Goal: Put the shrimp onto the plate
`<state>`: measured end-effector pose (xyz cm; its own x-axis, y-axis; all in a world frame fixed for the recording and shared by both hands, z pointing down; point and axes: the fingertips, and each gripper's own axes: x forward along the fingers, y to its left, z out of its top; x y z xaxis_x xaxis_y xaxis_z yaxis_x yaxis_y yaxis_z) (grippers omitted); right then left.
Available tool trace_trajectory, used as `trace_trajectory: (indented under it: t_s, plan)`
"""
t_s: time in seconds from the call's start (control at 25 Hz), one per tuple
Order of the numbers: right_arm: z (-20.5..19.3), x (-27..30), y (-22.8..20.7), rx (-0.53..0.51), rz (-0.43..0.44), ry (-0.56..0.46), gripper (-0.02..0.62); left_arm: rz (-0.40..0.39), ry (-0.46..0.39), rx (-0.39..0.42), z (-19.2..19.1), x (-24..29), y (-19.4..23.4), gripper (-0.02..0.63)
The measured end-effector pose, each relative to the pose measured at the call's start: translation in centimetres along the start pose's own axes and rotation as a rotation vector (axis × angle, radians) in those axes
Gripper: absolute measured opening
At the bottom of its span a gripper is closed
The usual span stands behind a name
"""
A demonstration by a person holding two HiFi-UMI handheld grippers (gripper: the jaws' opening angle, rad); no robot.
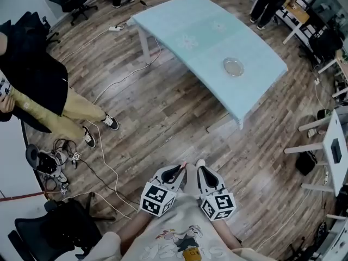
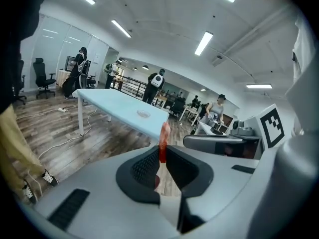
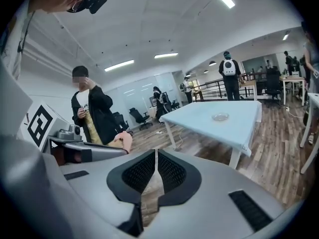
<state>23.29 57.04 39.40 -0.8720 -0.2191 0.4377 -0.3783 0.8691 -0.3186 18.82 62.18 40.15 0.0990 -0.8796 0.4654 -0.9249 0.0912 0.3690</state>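
Two grippers are being held side by side close to the holder's body, low in the head view and well apart from the desk (image 1: 206,31). A shrimp (image 2: 163,139) is being pinched upright between the fingers of the left gripper (image 1: 175,171); its orange-red body is being clamped near the lower end, while the paler upper end is sticking out above the fingertips. The fingers of the right gripper (image 1: 203,168) are being pressed together with only a thin slit between them, and nothing is being gripped there. Both grippers are being held over the wooden floor (image 1: 163,107), not over the desk. A small round plate (image 1: 233,67) is lying on the pale blue cloth (image 1: 190,20) that is covering the desk, toward the desk's nearer right end, well apart from the shrimp. A person (image 1: 43,91) in a black top and tan trousers is standing on the floor at the left, near a tangle of cables (image 1: 60,156)
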Motion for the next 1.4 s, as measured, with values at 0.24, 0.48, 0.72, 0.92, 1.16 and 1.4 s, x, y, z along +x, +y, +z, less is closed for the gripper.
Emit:
trace_trajectory:
  t_s: [0.24,0.48,0.72,0.92,1.16,1.4]
  plan:
    - [1.0,2.3,0.6,-0.022,0.037,0.020,0.035,0.028,-0.006,-0.019,0.9,0.1,2.2,0.048]
    - [3.1,6.3,-1.9,0.015,0.043,-0.008,0.035,0.035,0.021,0.019,3.6,3.8,4.8,0.048]
    - [8.3,9.7,-8.4,0.063,0.003,-0.060,0.035,0.003,0.047,0.090,9.4,11.0,6.1,0.048]
    - [13.4,11.7,-15.0,0.078,-0.050,-0.122,0.035,-0.074,0.060,0.104,15.5,17.6,5.7,0.048]
    - [16.9,12.5,-22.4,0.056,-0.164,-0.192,0.035,-0.124,0.078,0.130,18.4,24.4,4.9,0.048]
    - [16.2,12.8,-26.8,0.120,-0.240,-0.157,0.035,-0.157,0.101,0.071,19.9,28.0,4.9,0.048]
